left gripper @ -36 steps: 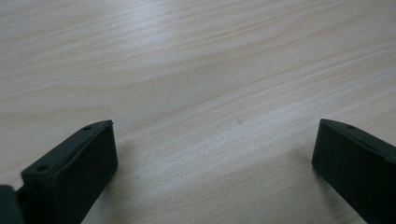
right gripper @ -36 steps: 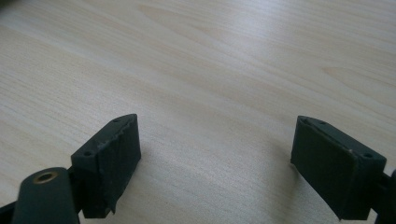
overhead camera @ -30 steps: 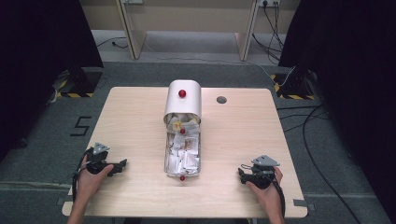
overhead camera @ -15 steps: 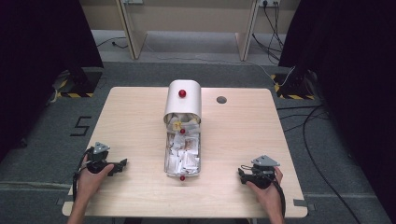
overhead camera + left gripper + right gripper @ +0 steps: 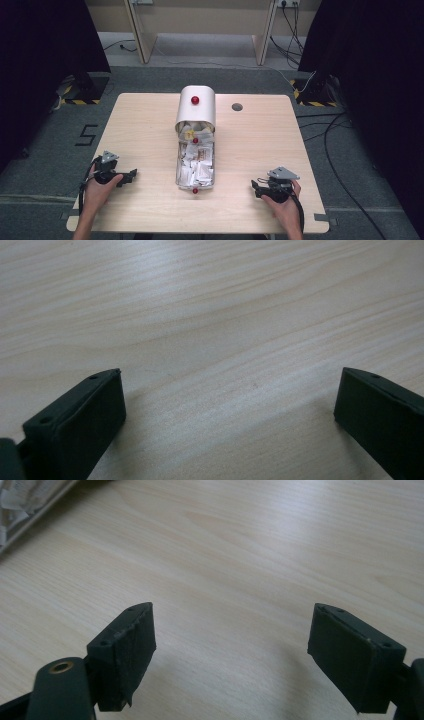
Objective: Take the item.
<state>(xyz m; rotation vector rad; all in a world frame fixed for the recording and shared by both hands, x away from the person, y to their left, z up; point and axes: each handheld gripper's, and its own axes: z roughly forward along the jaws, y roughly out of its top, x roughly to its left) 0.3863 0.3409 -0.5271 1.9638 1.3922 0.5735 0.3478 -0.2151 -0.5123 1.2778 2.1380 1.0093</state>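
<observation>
A metal bin [image 5: 196, 107] lies tipped at the desk's [image 5: 145, 120] middle, its paper scraps [image 5: 196, 160] spilling toward the near edge. The left tongs [image 5: 131, 174] and right tongs [image 5: 255, 186] rest well apart on either side, both gaping wide, empty.

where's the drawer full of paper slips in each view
High view: drawer at table centre, in front of the silver box.
Right gripper view: its papery edge in the top left corner.
Left gripper view: bare wood between the open tongs.
Shared landmark: the pale wood table.
</observation>
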